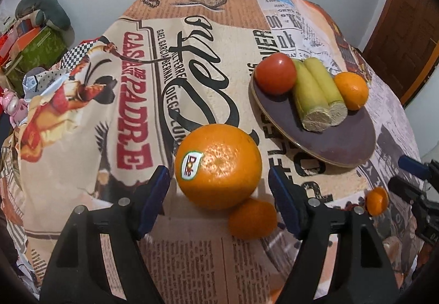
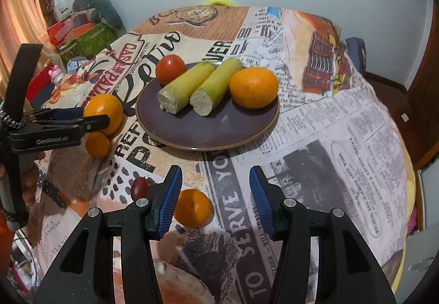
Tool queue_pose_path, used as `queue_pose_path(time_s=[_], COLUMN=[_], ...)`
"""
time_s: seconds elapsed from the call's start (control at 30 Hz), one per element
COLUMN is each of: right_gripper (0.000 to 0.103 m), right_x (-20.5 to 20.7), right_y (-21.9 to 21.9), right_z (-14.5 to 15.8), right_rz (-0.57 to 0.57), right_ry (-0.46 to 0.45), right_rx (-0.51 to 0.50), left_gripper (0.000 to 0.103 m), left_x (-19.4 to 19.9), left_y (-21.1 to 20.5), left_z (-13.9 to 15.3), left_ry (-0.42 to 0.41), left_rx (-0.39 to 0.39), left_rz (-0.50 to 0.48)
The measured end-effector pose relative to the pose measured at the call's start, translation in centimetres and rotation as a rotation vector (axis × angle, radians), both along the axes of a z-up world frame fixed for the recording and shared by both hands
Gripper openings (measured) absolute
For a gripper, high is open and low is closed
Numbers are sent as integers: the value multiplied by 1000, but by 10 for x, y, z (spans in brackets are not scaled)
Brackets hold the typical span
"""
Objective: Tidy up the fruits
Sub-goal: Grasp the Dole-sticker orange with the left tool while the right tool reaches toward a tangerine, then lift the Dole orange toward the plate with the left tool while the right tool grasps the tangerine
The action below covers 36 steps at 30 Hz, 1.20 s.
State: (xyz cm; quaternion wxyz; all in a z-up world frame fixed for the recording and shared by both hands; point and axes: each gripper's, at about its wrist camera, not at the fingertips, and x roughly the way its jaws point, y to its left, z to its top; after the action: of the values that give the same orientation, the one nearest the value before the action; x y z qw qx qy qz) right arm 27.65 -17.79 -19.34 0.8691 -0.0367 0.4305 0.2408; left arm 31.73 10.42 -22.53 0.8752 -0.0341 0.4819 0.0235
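My left gripper (image 1: 219,177) is open, its blue pads on either side of a large orange with a sticker (image 1: 218,165) on the table, not touching it. A small mandarin (image 1: 253,217) lies just in front of that orange. A dark purple plate (image 2: 192,131) holds a tomato (image 2: 170,69), two sugarcane pieces (image 2: 201,86) and an orange (image 2: 253,87). My right gripper (image 2: 215,198) is open and empty above the tablecloth, with a mandarin (image 2: 193,207) by its left finger. The left gripper also shows in the right wrist view (image 2: 82,117), beside the large orange (image 2: 103,112).
A small red grape-like fruit (image 2: 139,187) lies left of the right gripper. A printed newspaper-pattern cloth (image 2: 343,139) covers the round table. Cluttered boxes and a toy (image 1: 30,51) stand beyond the left edge. The table drops off at the right (image 2: 408,194).
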Motion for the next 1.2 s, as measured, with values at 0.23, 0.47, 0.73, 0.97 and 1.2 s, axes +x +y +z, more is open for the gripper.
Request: queue_pose_path(time_s=[0.23, 0.47, 0.73, 0.97, 1.2], right_gripper=[48, 48, 48, 48, 38], right_x=[1, -5, -13, -15, -24], right_y=[0, -1, 7, 8, 8], right_z=[-10, -10, -12, -17, -17], right_rz=[11, 27, 54, 68, 86], right_ry=[22, 35, 50, 102, 117], right_rx=[-1, 11, 13, 50, 69], left_gripper=[74, 68, 68, 68, 68], left_x=[14, 13, -12, -45, -74], left_y=[6, 3, 17, 16, 6], left_z=[-7, -2, 19, 38, 43], left_ry=[-5, -24, -65, -110, -114], left_rx=[-25, -13, -12, -4, 17], left_rz=[33, 13, 41, 15, -34])
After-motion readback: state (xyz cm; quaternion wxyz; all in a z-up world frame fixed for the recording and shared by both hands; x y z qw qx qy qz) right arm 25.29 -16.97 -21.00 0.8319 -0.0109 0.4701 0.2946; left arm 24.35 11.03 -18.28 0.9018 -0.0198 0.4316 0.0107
